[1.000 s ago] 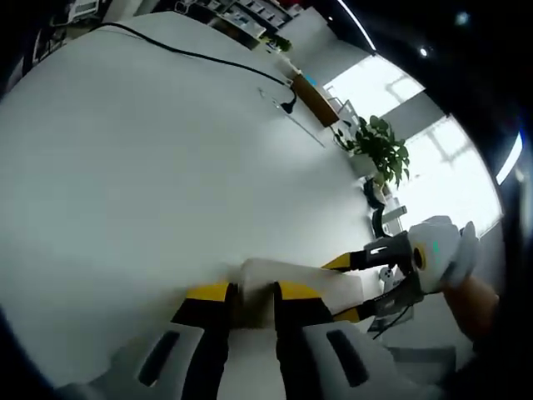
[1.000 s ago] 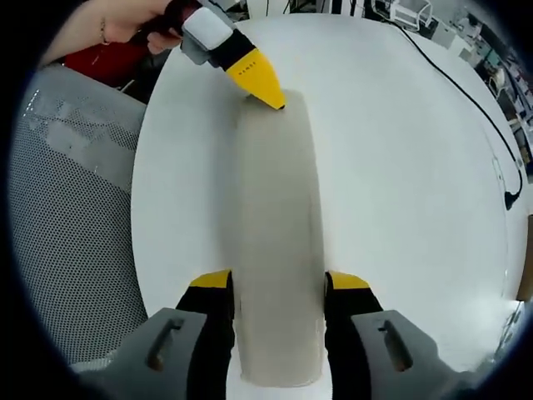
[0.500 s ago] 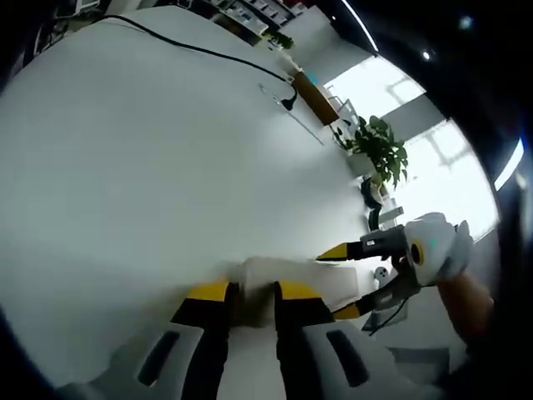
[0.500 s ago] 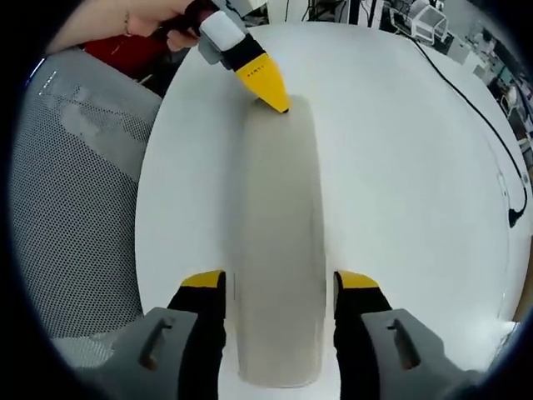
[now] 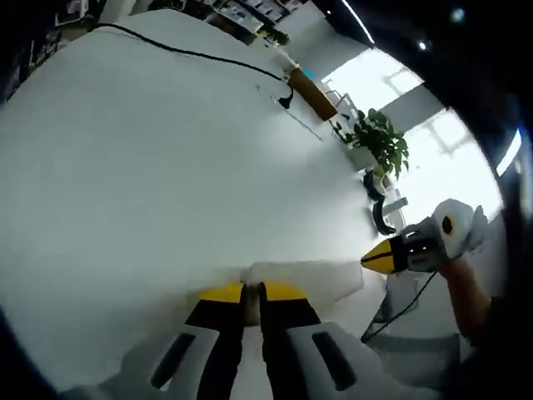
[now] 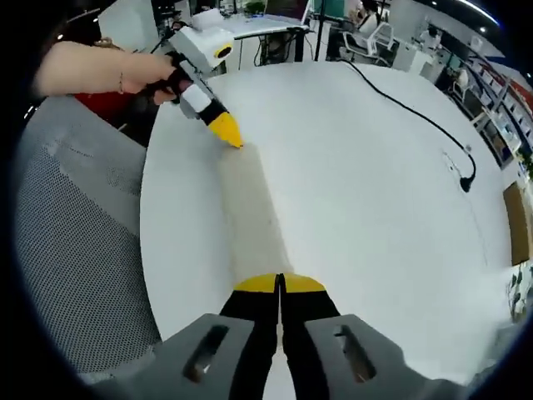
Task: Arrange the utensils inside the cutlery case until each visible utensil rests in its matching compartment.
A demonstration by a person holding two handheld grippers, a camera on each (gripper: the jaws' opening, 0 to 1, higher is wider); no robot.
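A long, flat beige cutlery case [image 6: 250,208] lies closed on the white round table [image 6: 375,183]; no utensils show. My right gripper [image 6: 281,282] is shut and holds nothing, its tips meeting just short of the case's near end. At the far end my left gripper [image 6: 231,142], held by a hand, touches the case. In the left gripper view the left gripper [image 5: 251,290] is shut, with only a thin slit, on the end of the case [image 5: 308,273]. The right gripper [image 5: 372,260] hovers shut to the right of the case, apart from it.
A black cable [image 6: 408,100] runs across the far side of the table to a plug. A grey mesh chair [image 6: 67,250] stands against the table's edge beside the case. A potted plant [image 5: 379,142] and a wooden box [image 5: 312,92] stand beyond the table.
Both grippers have shut. The right one, which straddled the case's end with open jaws, has pulled back and lifted off it. The left jaws have narrowed onto the case's other end.
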